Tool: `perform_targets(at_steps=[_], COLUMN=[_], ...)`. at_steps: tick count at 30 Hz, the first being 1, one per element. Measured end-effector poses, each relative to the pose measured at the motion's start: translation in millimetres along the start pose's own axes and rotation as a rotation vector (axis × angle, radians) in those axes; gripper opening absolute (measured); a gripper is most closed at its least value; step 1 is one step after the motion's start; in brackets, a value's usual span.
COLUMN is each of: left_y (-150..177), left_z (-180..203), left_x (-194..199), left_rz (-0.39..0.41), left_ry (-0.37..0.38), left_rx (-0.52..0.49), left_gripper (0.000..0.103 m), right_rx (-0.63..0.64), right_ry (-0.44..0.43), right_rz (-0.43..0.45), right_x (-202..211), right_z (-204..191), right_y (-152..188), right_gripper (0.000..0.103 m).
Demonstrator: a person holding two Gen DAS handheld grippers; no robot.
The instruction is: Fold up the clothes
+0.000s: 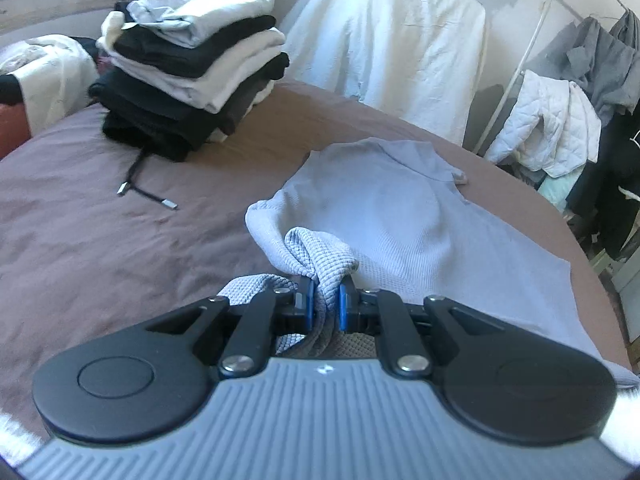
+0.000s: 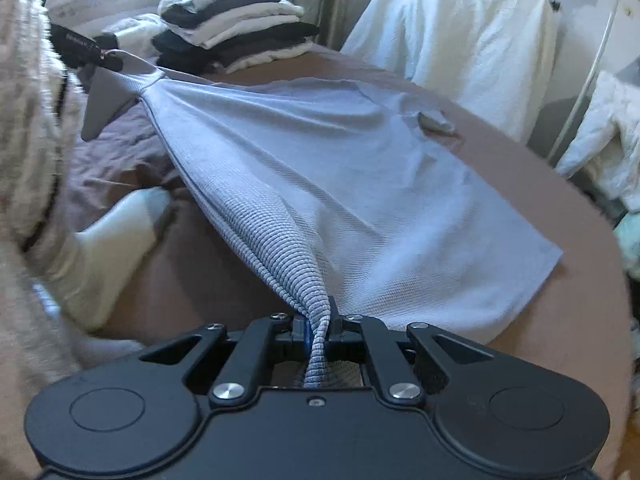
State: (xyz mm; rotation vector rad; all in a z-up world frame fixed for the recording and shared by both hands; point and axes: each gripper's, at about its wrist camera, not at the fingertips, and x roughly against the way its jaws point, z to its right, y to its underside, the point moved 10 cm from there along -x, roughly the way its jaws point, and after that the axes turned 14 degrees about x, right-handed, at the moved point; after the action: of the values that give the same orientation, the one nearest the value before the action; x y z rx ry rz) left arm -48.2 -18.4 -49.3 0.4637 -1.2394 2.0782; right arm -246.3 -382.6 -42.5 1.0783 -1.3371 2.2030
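Note:
A light blue ribbed knit garment [image 1: 404, 216] lies on the mauve bed sheet [image 1: 100, 220]. My left gripper [image 1: 326, 300] is shut on a bunched edge of it. In the right wrist view the same garment [image 2: 340, 184] is stretched and lifted along one edge. My right gripper [image 2: 318, 328] is shut on its near corner. The left gripper [image 2: 106, 60] shows at the upper left of that view, shut on the far corner. The far side of the garment rests flat on the bed.
A tall stack of folded black and white clothes [image 1: 192, 64] stands at the back left, with a black drawstring [image 1: 140, 184] trailing from it. A white cloth [image 1: 392, 32] hangs behind the bed. A clothes rack [image 1: 580, 100] stands right. A socked foot [image 2: 116, 236] rests on the bed.

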Motion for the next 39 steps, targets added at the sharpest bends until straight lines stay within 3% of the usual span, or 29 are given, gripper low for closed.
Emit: perform_targets(at_steps=[5, 9, 11, 15, 20, 23, 25, 27, 34, 36, 38, 39], left_y=[0, -12, -18, -31, -83, -112, -123, -128, -134, -136, -135, -133], left_z=[-16, -19, -21, -22, 50, 94, 113, 129, 178, 190, 198, 202], left_x=[20, 15, 13, 5, -84, -140, -180, -212, -301, -327, -357, -373], left_rz=[-0.016, -0.010, -0.007, -0.003, -0.007, 0.008, 0.035, 0.036, -0.015, -0.067, -0.099, -0.109], left_ry=[0.010, 0.006, 0.004, 0.001, 0.030, 0.063, 0.109, 0.127, 0.131, 0.120, 0.090, 0.073], left_rx=[0.054, 0.052, 0.051, 0.042, -0.115, -0.186, -0.146, -0.143, -0.208, -0.223, -0.251, -0.263], left_gripper=[0.011, 0.011, 0.011, 0.011, 0.011, 0.011, 0.011, 0.011, 0.011, 0.011, 0.011, 0.011], right_rx=[-0.037, -0.124, -0.139, -0.160, -0.202, -0.398, -0.555, -0.631, -0.656, -0.640, -0.582, -0.561], right_ry=[-0.173, -0.419, -0.477, -0.362, -0.140, -0.032, 0.021, 0.105, 0.233, 0.252, 0.256, 0.272], right_rz=[-0.044, -0.012, -0.023, -0.029, 0.004, 0.021, 0.048, 0.066, -0.040, -0.087, -0.174, -0.196], right_x=[20, 43, 39, 6, -31, -57, -74, -92, -127, -136, -148, -152], right_z=[-31, -59, -68, -25, 67, 128, 158, 181, 221, 229, 237, 242], right_y=[3, -5, 0, 5, -8, -10, -6, 2, 21, 24, 25, 27], right_gripper=[0.006, 0.007, 0.007, 0.006, 0.006, 0.006, 0.006, 0.006, 0.006, 0.007, 0.017, 0.031])
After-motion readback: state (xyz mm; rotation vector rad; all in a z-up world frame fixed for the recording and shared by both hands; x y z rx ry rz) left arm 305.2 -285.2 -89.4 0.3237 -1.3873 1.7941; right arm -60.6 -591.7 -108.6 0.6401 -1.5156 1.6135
